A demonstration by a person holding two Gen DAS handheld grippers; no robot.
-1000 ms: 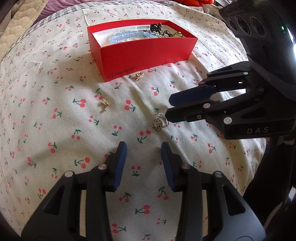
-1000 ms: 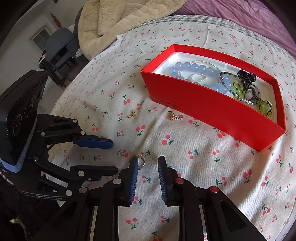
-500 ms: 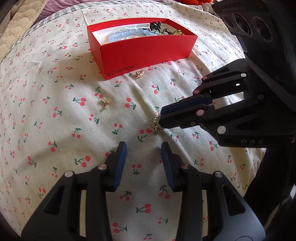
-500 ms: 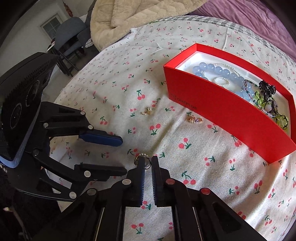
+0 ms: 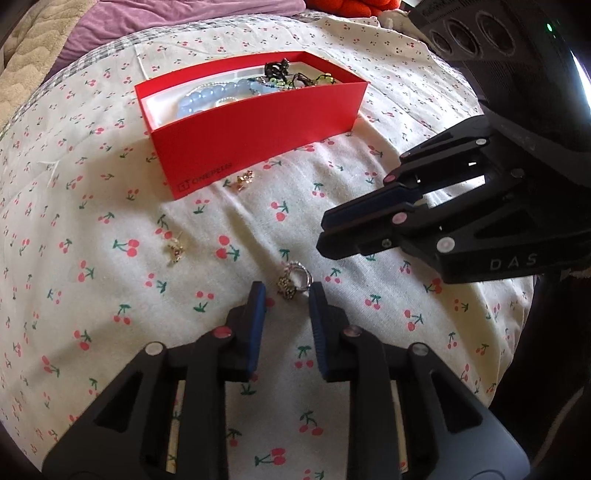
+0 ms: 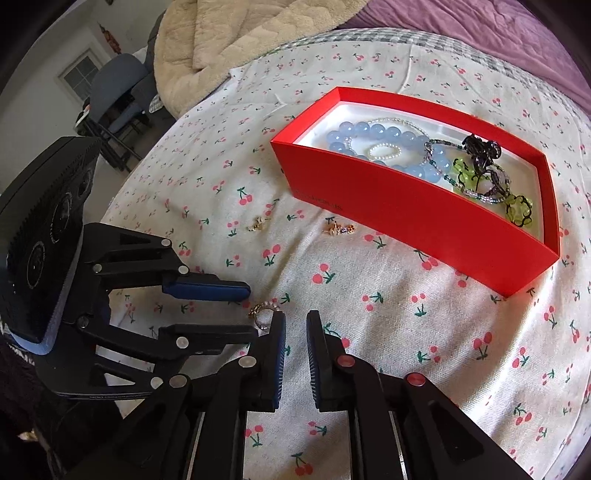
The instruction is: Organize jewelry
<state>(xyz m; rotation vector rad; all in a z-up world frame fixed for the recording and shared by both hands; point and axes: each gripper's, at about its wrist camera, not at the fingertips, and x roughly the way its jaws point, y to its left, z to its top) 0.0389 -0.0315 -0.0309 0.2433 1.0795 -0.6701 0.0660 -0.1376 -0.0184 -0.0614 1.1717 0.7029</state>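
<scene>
A jewelled ring (image 5: 293,280) lies on the cherry-print cloth, just ahead of my left gripper (image 5: 286,295), which is open with a fingertip on either side of it. The ring also shows in the right wrist view (image 6: 263,314), left of my right gripper (image 6: 293,325), which is slightly open and empty above the cloth. Two small gold earrings (image 5: 174,249) (image 5: 242,181) lie nearer the red box (image 5: 258,136). The box holds blue beads (image 6: 388,142), a pearl ring and green and dark pieces.
A beige blanket (image 6: 236,40) and purple cover (image 6: 480,33) lie beyond the cloth. A chair (image 6: 118,92) stands far left. The right gripper (image 5: 323,232) hangs to the right of the ring in the left wrist view.
The right gripper closed near the ring, then drew back and opened a little without it. The left gripper moved forward so that its fingers flank the ring.
</scene>
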